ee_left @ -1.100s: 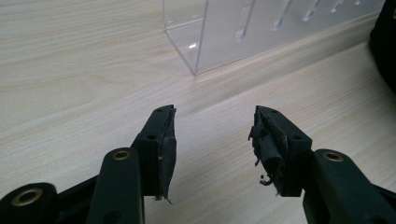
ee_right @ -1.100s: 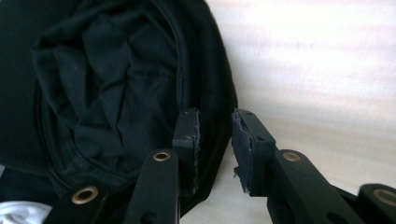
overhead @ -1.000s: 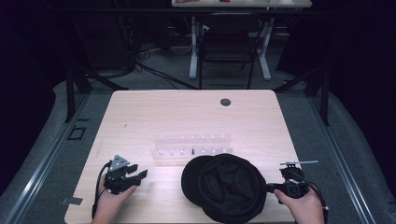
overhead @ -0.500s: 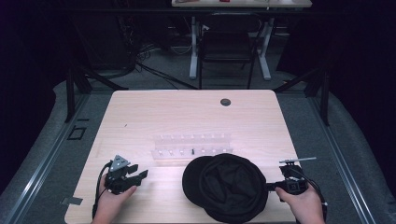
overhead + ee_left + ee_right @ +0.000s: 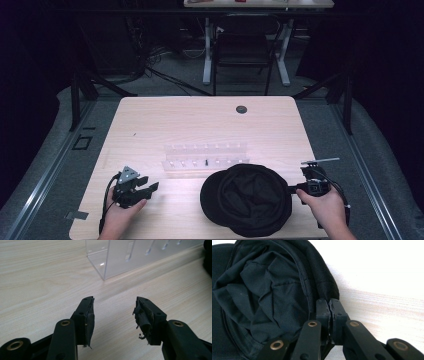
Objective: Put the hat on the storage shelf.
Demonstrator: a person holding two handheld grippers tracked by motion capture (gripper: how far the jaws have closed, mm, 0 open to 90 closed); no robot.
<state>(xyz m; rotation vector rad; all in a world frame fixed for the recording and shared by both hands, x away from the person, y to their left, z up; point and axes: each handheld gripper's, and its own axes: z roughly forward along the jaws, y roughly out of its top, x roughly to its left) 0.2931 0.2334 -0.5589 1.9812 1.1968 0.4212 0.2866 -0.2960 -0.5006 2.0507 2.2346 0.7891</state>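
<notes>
At the near edge of the tabletop (image 5: 150,125) two hands come in. The left hand (image 5: 120,212) holds the left gripper (image 5: 149,187) low over the wood at the near left, w/ a grey 3-cornered plate on top. Its jaws are spread wide w/ nothing between them, just bare wood. In the left gripper view the worn black pads (image 5: 143,320) look torn and frayed at the edges.

The right hand (image 5: 327,207) holds the right gripper (image 5: 295,189) at the near right. Its jaws are pressed together and pinch the right edge of a black hat (image 5: 247,200). In the right gripper view the jaws nip the hat's rim, and the cloth inside the hat is all crumpled and folded.

The hat lies on the near part of the tabletop, a bit right of the middle, w/ its open side up. It is round and floppy, and its near edge comes close to the tabletop's near edge.

Just behind the hat sits a clear plastic rack (image 5: 206,157) w/ rows of small slots. The hat's far edge is just beside it; can't tell if they touch. In the left gripper view one corner of the rack is close ahead of the jaws.

Farther back, near the far edge, is a small dark round hole (image 5: 241,109) in the wood.

Past the tabletop the grey floor (image 5: 165,82) has loose cables, and the white legs of another table (image 5: 207,50) stand in the dark
</notes>
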